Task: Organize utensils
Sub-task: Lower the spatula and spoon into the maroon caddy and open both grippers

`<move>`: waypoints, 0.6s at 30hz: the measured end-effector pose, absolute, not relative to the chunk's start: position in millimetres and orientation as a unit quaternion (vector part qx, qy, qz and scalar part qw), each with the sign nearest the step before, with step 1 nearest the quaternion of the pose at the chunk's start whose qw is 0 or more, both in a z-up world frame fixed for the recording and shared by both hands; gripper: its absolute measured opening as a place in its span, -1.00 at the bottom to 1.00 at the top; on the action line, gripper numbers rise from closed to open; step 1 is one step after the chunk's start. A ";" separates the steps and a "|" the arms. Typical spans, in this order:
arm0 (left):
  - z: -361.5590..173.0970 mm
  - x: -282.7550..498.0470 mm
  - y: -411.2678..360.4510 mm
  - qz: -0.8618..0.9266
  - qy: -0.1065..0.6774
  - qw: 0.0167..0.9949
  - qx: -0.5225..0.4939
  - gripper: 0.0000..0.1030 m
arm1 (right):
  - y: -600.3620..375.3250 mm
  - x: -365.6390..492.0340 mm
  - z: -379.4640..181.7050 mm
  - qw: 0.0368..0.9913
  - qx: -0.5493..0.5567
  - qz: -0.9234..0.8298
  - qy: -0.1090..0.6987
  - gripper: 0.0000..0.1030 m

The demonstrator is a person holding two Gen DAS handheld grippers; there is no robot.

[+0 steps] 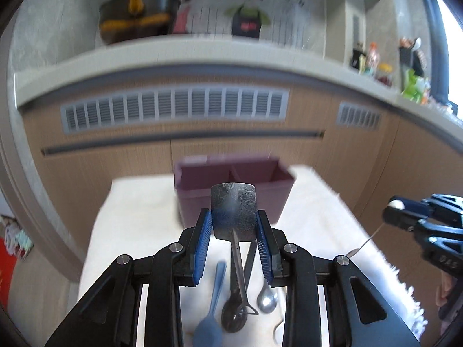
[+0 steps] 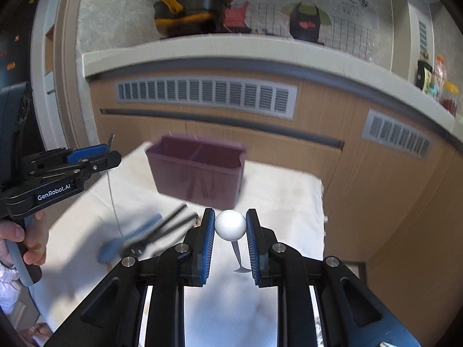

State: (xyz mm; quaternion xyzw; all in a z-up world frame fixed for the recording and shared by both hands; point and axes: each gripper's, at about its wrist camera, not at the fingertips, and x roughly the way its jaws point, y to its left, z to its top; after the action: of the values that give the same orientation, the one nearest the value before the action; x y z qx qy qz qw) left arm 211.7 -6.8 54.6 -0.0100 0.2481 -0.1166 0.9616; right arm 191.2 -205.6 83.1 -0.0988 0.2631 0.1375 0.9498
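1. On left gripper [image 2: 111, 156] body: "GenRobot.AI"; it clamps a metal spatula [image 1: 233, 211], blade up.
2. Right gripper [image 2: 230, 222] pinches a white ball-ended utensil [image 2: 230, 222].
3. Purple bin [image 2: 196, 167] stands on table [image 2: 283, 202] beyond both.

"GenRobot.AI" on left hand-held gripper [image 2: 108, 156]

**A:** ok so what's in the background here?

**B:** wood-look cabinets [image 2: 385, 190] with two grey vent grilles [image 1: 173, 110], and a pale countertop [image 1: 185, 49] above them. A dark pot [image 2: 188, 14] with yellow handles sits up there.

**A:** and that wall art?

**B:** a cartoon mural [image 2: 306, 8] of a girl and a guy in a black apron. Bottles and jars [image 2: 437, 84] are bunched at the counter's right end. A white fuzzy cloth [image 1: 139, 211] covers the table.
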 end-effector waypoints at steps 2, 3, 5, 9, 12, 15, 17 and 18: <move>82.4 215.8 -0.5 -0.136 0.227 0.964 -0.024 -0.39 | -202.8 193.9 109.3 0.955 -0.097 0.140 0.242 -0.62; 94.0 213.1 0.1 -0.141 0.216 0.966 -0.028 -0.39 | -200.4 196.0 126.3 0.959 -0.098 0.140 0.226 -0.62; 128.2 214.2 5.6 -0.152 0.185 0.970 -0.034 -0.39 | -193.7 202.1 159.8 0.966 -0.104 0.138 0.192 -0.62; 192.5 231.6 10.8 -0.150 0.120 0.981 -0.025 -0.38 | -180.6 225.6 210.1 0.974 -0.101 0.138 0.150 -0.62; 212.3 251.8 18.1 -0.144 0.102 0.984 -0.031 -0.38 | -171.6 252.0 222.5 0.973 -0.088 0.150 0.150 -0.62; 211.7 279.2 23.6 -0.131 0.097 0.986 -0.032 -0.38 | -160.8 277.9 210.7 0.970 -0.081 0.158 0.168 -0.62; 195.6 297.7 26.9 -0.127 0.103 0.986 -0.035 -0.38 | -154.8 296.8 192.4 0.966 -0.078 0.159 0.187 -0.62; 188.2 301.8 28.0 -0.127 0.108 0.985 -0.036 -0.38 | -151.9 306.7 181.7 0.964 -0.077 0.160 0.199 -0.62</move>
State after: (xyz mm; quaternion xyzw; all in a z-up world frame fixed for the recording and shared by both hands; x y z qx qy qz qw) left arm 301.8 28.0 188.2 -0.0365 0.1082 -0.1268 0.9853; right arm 306.7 -151.9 181.7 -0.0767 0.1987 0.1603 0.9638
